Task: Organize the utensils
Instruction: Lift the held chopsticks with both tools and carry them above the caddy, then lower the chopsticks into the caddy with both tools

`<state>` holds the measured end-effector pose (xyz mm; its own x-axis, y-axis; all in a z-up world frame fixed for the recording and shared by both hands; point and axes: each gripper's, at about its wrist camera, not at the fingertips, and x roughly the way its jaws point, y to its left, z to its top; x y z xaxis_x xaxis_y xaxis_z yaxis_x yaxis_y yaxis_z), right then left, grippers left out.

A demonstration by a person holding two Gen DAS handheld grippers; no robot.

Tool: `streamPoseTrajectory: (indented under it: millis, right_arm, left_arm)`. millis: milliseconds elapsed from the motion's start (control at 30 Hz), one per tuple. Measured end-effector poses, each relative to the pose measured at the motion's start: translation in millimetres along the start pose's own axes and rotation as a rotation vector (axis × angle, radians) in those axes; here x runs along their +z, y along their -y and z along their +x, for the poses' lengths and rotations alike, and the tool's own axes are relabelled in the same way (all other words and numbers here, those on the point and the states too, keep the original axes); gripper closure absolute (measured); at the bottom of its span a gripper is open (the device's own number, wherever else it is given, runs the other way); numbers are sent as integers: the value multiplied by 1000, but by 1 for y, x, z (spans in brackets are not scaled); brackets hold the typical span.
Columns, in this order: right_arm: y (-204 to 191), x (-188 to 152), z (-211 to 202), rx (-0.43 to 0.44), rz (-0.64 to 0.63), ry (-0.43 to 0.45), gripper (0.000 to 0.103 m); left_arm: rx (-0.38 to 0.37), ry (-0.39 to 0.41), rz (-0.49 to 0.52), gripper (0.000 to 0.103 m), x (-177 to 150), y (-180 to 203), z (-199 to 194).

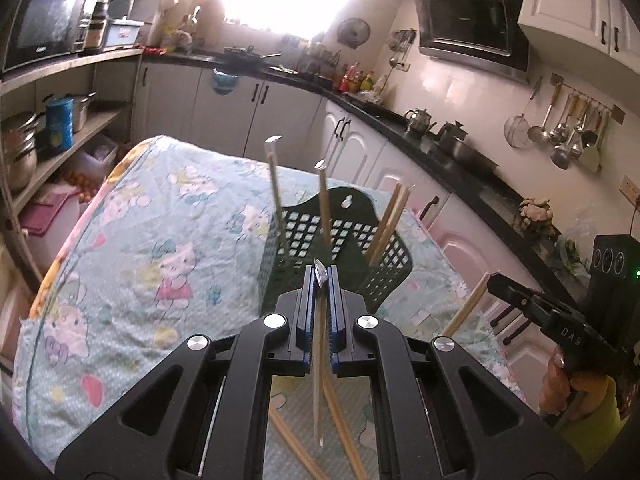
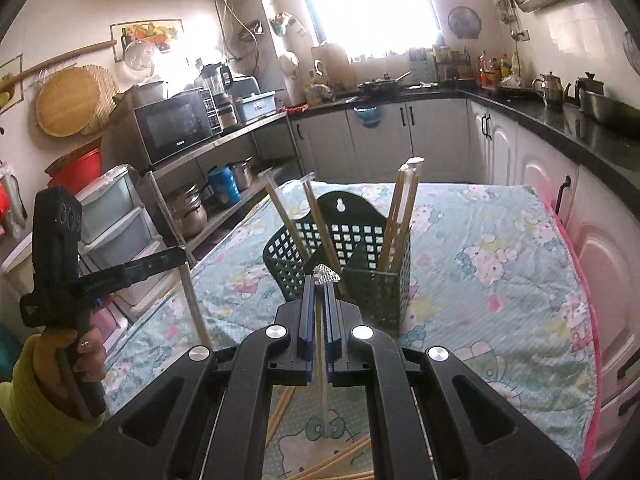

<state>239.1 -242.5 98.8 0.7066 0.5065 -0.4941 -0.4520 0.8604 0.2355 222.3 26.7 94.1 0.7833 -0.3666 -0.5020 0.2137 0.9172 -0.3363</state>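
Note:
A dark green perforated utensil holder [image 1: 352, 240] stands on the table with several wrapped chopsticks [image 1: 324, 204] upright in it; it also shows in the right wrist view [image 2: 356, 252]. My left gripper [image 1: 321, 280] is shut on a wrapped chopstick [image 1: 319, 380], just before the holder. My right gripper [image 2: 321, 280] is shut on another wrapped chopstick [image 2: 320, 368], also just before the holder. Each gripper shows in the other's view, the right one [image 1: 520, 296] and the left one [image 2: 160, 264], each with a chopstick in it.
The table carries a cartoon-print cloth [image 1: 160, 240]. Loose chopsticks [image 2: 320, 468] lie on it below my grippers. Shelves with a microwave [image 2: 176, 128] and pots stand on the left. A black counter [image 2: 560, 120] with kettles runs along the right.

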Motion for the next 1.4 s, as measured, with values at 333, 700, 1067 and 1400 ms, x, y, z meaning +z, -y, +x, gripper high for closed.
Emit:
streamPoseTrajectory:
  millis: [333, 700, 1067, 1400]
  right_arm:
    - [8, 13, -13, -22, 5, 46, 99]
    - [1, 44, -25, -23, -32, 107, 99]
    - [-11, 84, -25, -18, -67, 177, 99]
    - [-19, 113, -14, -3, -76, 221, 99]
  left_arm:
    - [-43, 31, 56, 102, 24, 30, 8]
    - [-61, 114, 119, 102, 71, 54, 1]
    - [-40, 189, 150, 102, 111, 61, -6]
    - [20, 254, 159, 102, 132, 54, -2]
